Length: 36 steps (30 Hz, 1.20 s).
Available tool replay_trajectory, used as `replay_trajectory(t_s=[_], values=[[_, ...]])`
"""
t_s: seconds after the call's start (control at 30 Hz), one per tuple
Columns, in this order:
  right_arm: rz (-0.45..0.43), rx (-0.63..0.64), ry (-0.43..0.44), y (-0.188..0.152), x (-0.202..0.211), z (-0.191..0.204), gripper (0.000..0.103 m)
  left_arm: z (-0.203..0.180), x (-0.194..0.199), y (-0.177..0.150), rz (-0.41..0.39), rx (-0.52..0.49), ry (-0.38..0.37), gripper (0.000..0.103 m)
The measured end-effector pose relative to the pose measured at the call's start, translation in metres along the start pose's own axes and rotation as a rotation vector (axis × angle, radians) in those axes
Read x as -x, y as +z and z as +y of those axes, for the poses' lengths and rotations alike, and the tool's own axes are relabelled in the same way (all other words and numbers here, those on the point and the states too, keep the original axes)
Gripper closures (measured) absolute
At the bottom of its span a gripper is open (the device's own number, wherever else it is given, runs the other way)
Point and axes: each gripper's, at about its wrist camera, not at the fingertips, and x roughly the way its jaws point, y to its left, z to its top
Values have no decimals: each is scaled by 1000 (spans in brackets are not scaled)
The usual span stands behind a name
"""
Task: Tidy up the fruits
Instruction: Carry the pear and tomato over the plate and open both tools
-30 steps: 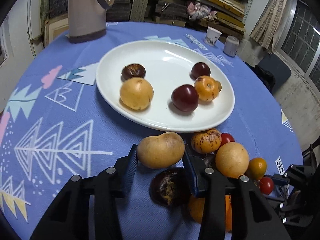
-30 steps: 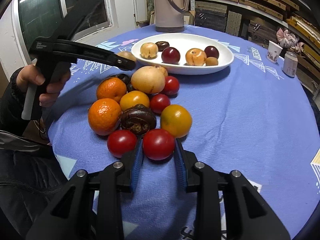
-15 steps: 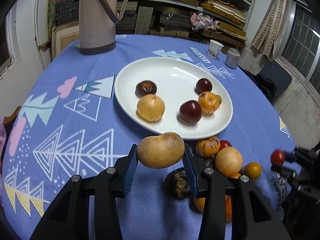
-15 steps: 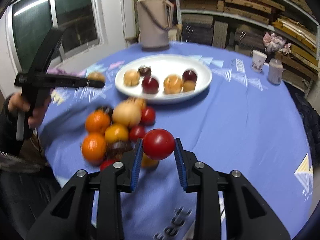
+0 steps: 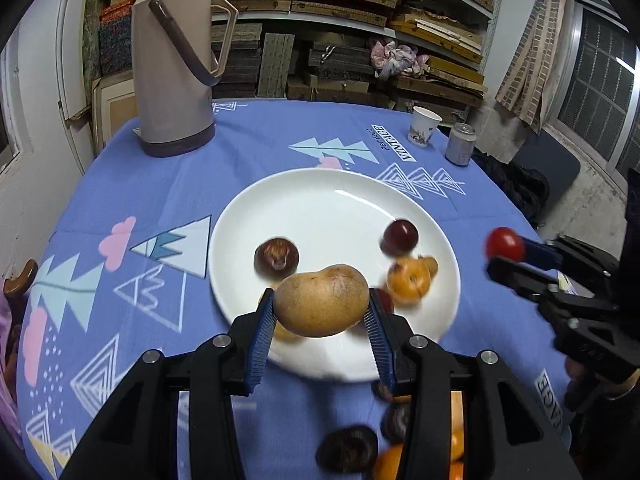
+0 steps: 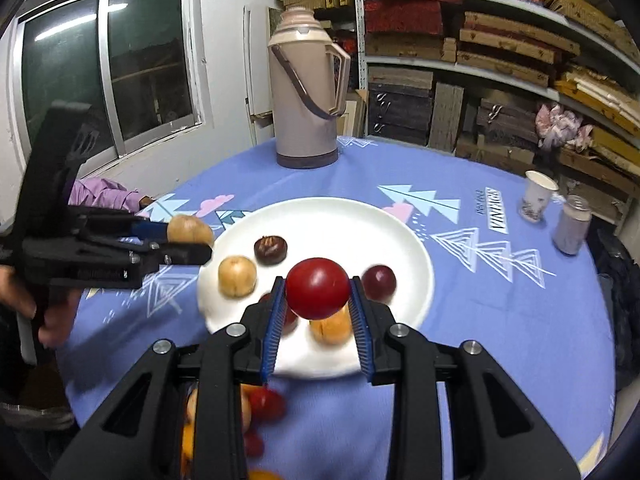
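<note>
My left gripper [image 5: 320, 320] is shut on a tan, pear-like fruit [image 5: 322, 306] and holds it above the near edge of the white plate [image 5: 320, 200]. My right gripper [image 6: 317, 308] is shut on a red tomato [image 6: 318, 287], above the plate's [image 6: 340, 220] near part. On the plate lie a dark brown fruit [image 5: 277, 258], a dark red plum [image 5: 401, 237] and an orange fruit [image 5: 410, 280]. The right wrist view also shows a yellow fruit [image 6: 237, 276] on the plate. Each gripper shows in the other's view, the right one [image 5: 505, 245] and the left one [image 6: 190, 232].
A beige thermos [image 5: 174, 60] stands at the table's far side. A paper cup [image 5: 424, 126] and a can [image 5: 460, 144] stand at the far right. Several loose fruits [image 5: 352, 454] lie on the blue cloth below my grippers. Shelves line the wall behind.
Both grippers have lifted their fruit off the pile and moved forward, over the plate's near edge. The pile of fruit has dropped below and behind the fingers.
</note>
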Motion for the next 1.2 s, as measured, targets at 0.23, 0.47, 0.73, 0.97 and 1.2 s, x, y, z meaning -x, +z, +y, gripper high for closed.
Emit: replay_trajectory(t_s=[0.23, 0.47, 0.73, 0.97, 1.2], values=[[105, -34, -17, 17, -74, -13, 72, 12, -54, 25, 62, 43, 24, 58], [134, -20, -21, 20, -96, -16, 71, 18, -77, 33, 102, 69, 5, 58], [125, -57, -24, 14, -87, -24, 63, 18, -73, 31, 101, 84, 3, 54], [105, -97, -40, -4, -49, -30, 52, 12, -48, 23, 61, 65, 5, 41], [82, -133, -63, -37, -1, -32, 41, 15, -26, -1, 63, 76, 16, 36]])
